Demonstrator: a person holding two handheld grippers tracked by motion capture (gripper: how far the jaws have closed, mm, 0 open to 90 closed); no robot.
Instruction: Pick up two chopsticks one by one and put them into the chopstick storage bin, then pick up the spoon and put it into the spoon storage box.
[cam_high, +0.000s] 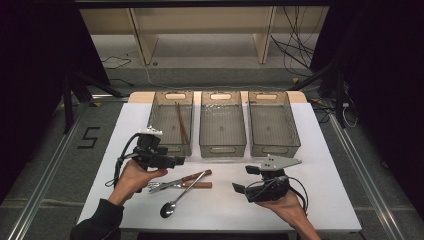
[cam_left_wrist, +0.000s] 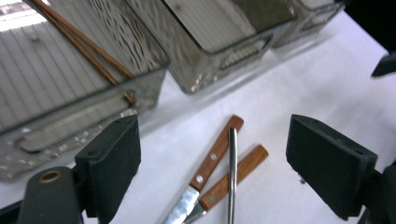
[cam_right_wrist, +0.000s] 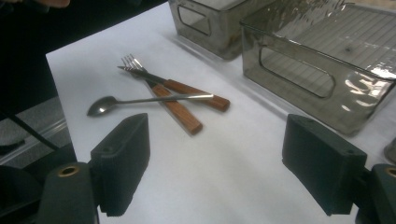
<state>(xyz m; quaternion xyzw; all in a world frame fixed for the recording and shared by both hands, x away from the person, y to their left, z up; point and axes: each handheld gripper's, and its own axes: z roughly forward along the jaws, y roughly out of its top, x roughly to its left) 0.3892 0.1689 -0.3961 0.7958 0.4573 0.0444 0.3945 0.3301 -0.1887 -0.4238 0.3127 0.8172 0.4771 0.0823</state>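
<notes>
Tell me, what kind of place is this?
Probably a lab set up for recording, not a kitchen: a white table ringed by black curtains, loose cables on the floor, and three bins lined up for sorting cutlery.

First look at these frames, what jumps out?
The crossed cutlery at the table's near middle: a spoon lying over a wooden-handled knife and fork. Behind them stand three clear bins in a row, the left bin holding chopsticks. The left gripper and right gripper flank the cutlery, both open.
</notes>
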